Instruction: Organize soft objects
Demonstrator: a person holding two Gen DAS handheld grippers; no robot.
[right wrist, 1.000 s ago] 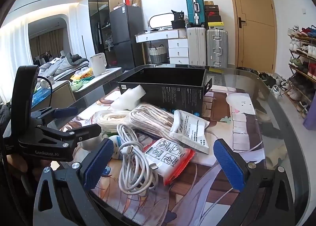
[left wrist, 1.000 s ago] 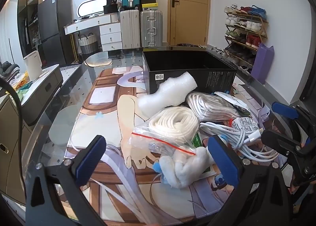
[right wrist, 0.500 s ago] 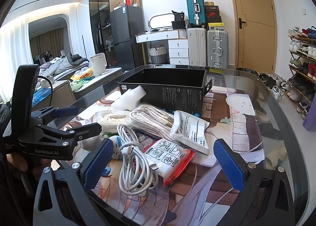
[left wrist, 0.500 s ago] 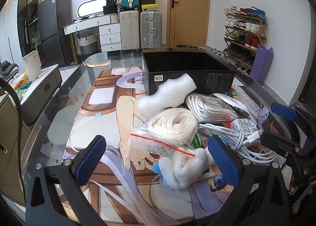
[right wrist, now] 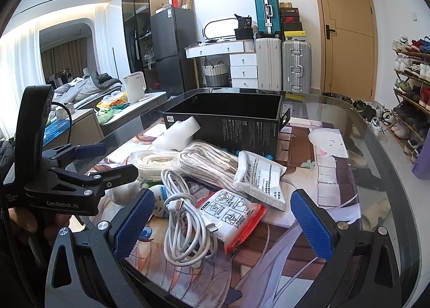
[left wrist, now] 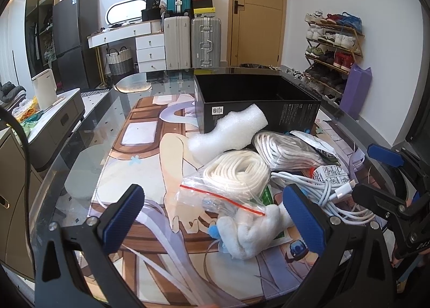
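A: The left gripper [left wrist: 213, 223] is hovering wide open over the mat, holding nothing, with the white plush toy [left wrist: 250, 230] lying just inside its right finger.

B: And the zip bag [left wrist: 215, 197] is resting against that toy, the rope coil [left wrist: 237, 173] just beyond it.

A: The right gripper [right wrist: 223, 220] is also gaping, empty, the white cable [right wrist: 182, 224] and the red-edged packet [right wrist: 233, 216] sitting between its fingers.

B: Further ahead the black box [right wrist: 236, 122] is standing open, foam piece [right wrist: 177, 133] leaning at its near-left corner.
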